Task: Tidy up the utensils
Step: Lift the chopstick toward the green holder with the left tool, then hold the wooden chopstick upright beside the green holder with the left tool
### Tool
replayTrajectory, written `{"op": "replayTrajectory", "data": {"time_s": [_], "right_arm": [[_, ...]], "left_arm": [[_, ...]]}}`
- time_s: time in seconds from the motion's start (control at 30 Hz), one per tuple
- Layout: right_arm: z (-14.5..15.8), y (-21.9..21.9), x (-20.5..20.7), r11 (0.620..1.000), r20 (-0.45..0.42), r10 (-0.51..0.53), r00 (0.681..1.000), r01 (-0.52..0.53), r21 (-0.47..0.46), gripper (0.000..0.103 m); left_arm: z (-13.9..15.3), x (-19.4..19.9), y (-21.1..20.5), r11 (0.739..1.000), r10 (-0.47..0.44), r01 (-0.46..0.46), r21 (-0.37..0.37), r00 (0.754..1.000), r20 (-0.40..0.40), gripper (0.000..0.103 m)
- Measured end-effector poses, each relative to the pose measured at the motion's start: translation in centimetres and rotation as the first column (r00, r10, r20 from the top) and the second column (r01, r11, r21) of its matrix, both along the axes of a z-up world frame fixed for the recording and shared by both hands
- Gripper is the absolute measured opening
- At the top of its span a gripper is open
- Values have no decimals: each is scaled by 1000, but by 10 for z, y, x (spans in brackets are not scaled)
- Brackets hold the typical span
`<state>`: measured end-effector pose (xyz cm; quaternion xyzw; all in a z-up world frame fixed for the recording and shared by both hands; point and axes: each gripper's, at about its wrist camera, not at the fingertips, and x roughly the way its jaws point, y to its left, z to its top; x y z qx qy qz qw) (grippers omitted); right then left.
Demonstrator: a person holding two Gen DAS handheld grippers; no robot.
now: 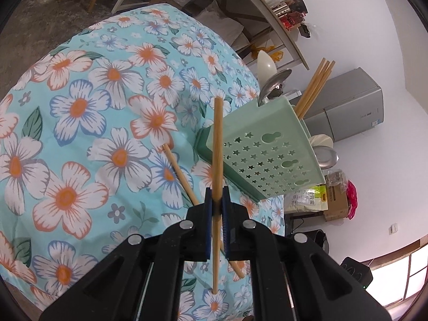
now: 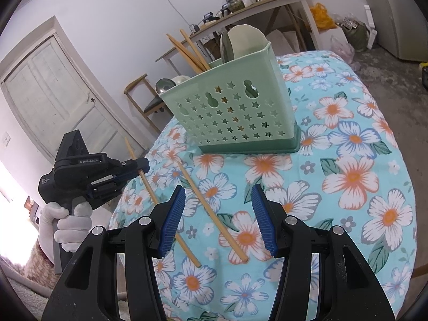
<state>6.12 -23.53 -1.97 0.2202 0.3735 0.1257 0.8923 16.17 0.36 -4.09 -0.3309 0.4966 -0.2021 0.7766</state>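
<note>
My left gripper [image 1: 218,202] is shut on a wooden chopstick [image 1: 218,144] and holds it above the floral tablecloth, just left of the green utensil caddy [image 1: 263,149]. The same gripper [image 2: 143,167] with its chopstick [image 2: 139,168] shows in the right wrist view. A second chopstick [image 1: 179,172] lies on the cloth; in the right wrist view it [image 2: 211,211] lies between the fingers of my open, empty right gripper [image 2: 218,216]. The caddy [image 2: 227,107] holds several chopsticks [image 2: 192,50], spoons and a white scoop.
The table [image 2: 347,160] is covered with a blue floral cloth and drops off at its rounded edges. A chair [image 2: 145,99] and a door stand behind it. A shelf table [image 2: 240,13] with clutter and a grey fridge [image 1: 350,107] stand against the walls.
</note>
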Motion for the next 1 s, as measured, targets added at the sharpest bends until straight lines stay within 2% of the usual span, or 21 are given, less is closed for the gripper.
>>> {"op": "replayTrajectory", "data": {"time_s": [1.0], "right_arm": [[-1, 3, 0, 1000, -5, 8, 1000, -8, 1, 51]], "left_arm": [[3, -2, 4, 1000, 0, -1, 21, 1000, 20, 6]]}}
